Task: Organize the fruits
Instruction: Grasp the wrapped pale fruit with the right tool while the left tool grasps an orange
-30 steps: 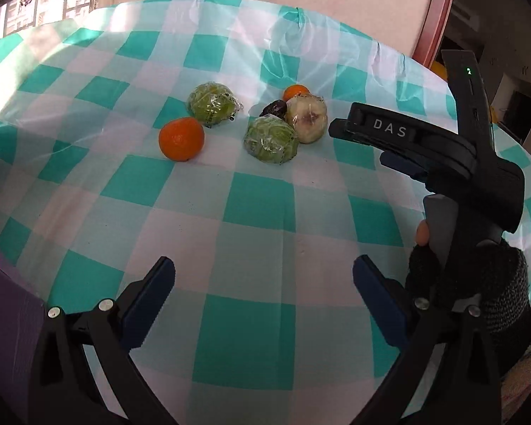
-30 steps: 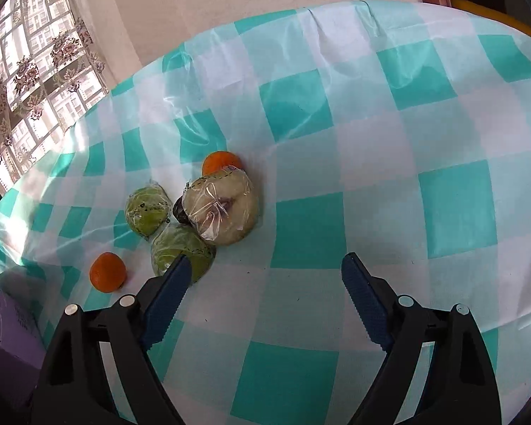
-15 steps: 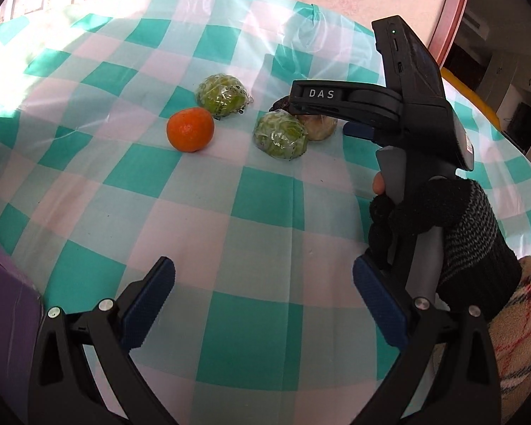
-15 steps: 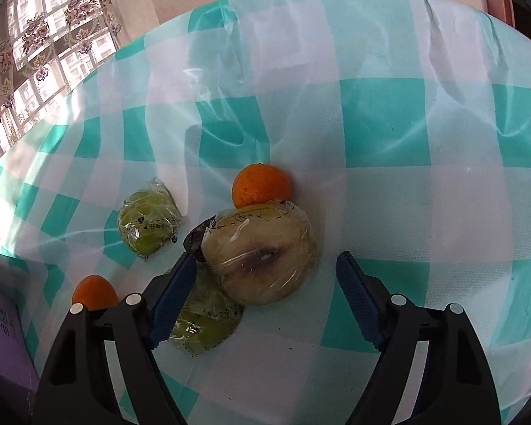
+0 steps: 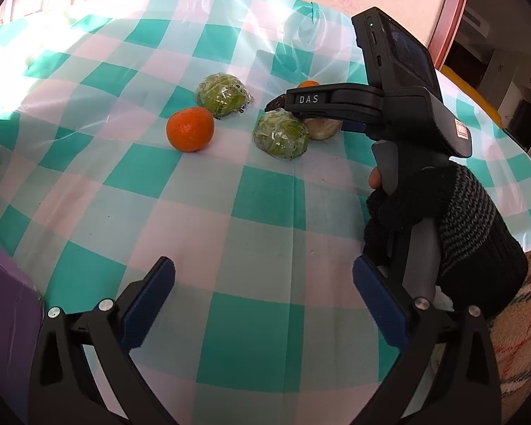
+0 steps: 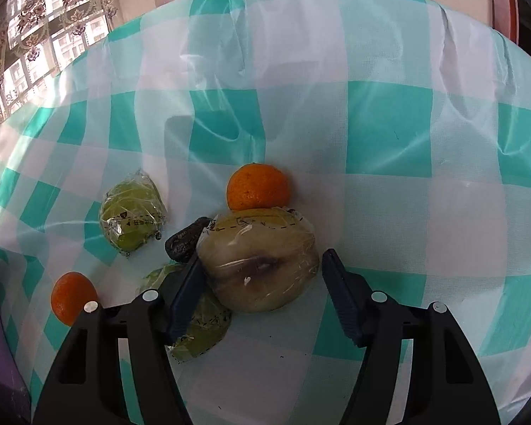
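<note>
Teal-and-white checked cloth covers the round table, with sunlight glaring across its far left side. From the left wrist view, the left gripper hangs over bare cloth at the near edge, its blue pads wide apart and holding nothing. Farther off lie the fruits: a bare orange to the left, a green wrapped fruit just behind it, and a second green wrapped fruit to the right. The right gripper, held in a dark knitted glove, reaches over that cluster from the right and hides most of a pale wrapped fruit.

From the right wrist view, the right gripper is spread wide around the pale wrapped fruit, one pad at each flank but not yet pressing. That fruit is large, round and yellowish, sealed in crinkled clear film with a brown bruise at its middle. A second orange touches its far side, a small dark wrinkled fruit sits at its far left, and the green wrapped fruit lies partly under the left pad.

My guess at the risks: the slick film could let the fruit slide as the pads close (a soft bruised spot will not help), the left pad may snag the neighbouring green packet, and lifting could set the touching orange rolling.
</note>
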Motion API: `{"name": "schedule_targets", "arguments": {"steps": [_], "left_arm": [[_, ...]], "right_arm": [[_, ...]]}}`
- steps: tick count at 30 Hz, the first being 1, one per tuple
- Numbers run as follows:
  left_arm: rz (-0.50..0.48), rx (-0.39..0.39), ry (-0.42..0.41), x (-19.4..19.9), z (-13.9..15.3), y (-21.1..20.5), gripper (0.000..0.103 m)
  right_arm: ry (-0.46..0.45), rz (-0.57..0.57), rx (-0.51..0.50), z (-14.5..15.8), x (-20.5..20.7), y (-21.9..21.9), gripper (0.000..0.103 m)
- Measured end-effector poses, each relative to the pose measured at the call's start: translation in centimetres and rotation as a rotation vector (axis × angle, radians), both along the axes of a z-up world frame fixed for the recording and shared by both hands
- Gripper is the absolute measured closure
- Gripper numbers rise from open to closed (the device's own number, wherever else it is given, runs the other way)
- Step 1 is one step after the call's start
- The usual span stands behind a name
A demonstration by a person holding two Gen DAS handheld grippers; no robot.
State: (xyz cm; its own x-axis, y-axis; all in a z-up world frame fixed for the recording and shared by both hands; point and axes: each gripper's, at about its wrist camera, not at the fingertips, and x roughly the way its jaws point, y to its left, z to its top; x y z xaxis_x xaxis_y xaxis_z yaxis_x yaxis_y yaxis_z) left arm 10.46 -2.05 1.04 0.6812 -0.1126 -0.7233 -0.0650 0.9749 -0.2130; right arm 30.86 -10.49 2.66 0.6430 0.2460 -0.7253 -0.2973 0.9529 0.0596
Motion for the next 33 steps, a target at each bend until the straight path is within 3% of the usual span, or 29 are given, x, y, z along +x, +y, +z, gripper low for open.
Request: {"name": "schedule_targets", "arguments": {"steps": [4,6,8,12,15,21,27,29,33], "left_arm": [[0.005,0.007,0.006,0.0,-0.1,-0.1,0.002],[0.011,0.003,0.008,0.0,-0.1,0.0,0.002],[0.017,0.000,0.008,0.0,-0.2,0.2,0.002],[0.042,-0.015,0.014,0.2,-0.2,0.6,0.002],[0.125,-0.019,0.024,0.8,-0.3,1.8,0.002],[0.250,0.030,0.017,3.9,-0.3,4.8,0.004],[0.322,0.054,0.037,8.9,-0.4,7.1,0.017],[0.340,0.051,0.057,10.6,-0.6,7.6,0.027],[0.337,0.074,0.066,12.6,-0.5,7.6,0.031]], "right_arm": [[0.022,-0.005,0.001,-0.2,0.7,0.2,0.034],[0.029,0.007,0.042,-0.2,0.4,-0.5,0.047],[0.039,0.001,0.088,-0.2,-0.2,-1.5,0.048],[0.079,-0.062,0.303,-0.6,-1.9,-6.0,0.048],[0.109,-0.109,0.422,-1.1,-3.1,-8.3,0.048],[0.080,-0.108,0.444,-0.7,-4.2,-8.9,0.048],[0.061,-0.116,0.461,-1.0,-4.7,-9.9,0.048],[0.058,-0.112,0.455,-0.9,-4.6,-9.8,0.048],[0.038,-0.097,0.426,-0.7,-4.9,-9.3,0.048]]}}
